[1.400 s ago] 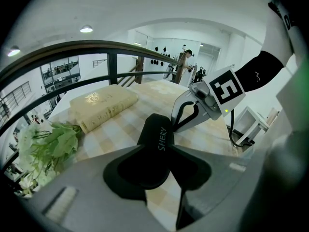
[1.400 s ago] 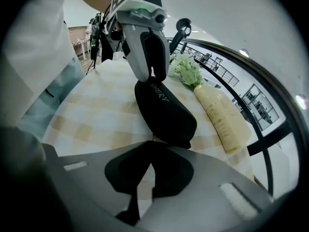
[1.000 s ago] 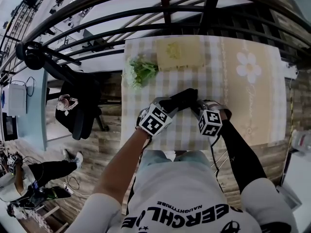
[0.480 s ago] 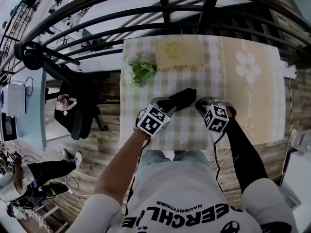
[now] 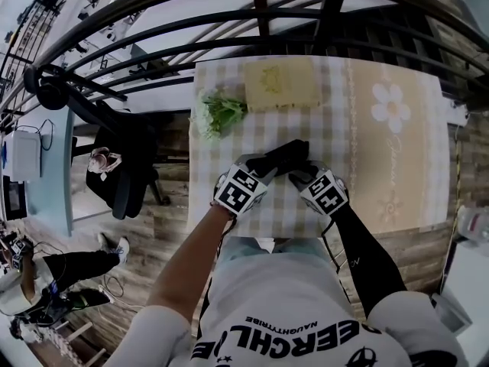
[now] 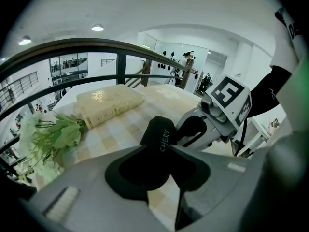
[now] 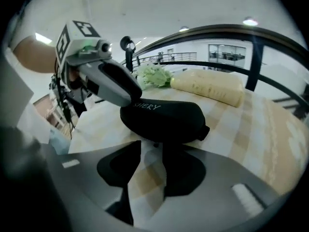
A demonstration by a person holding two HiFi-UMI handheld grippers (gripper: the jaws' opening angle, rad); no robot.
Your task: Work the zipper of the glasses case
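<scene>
Right gripper view: your right tool (image 7: pixel 152 151) has just opened, gripping nothing (left tool (image 6: pixel 159 149) clamps the case (image 7: pixel 161 117)), so centre the pull (image 7: pixel 155 144) before closing.

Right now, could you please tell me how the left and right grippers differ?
The left gripper is shut on the black glasses case, while the right gripper is open, its jaws having just been opening. The left gripper has the case's end between its jaws; the right gripper shows checked tablecloth there, the case just beyond. Both angle down toward the case.
</scene>
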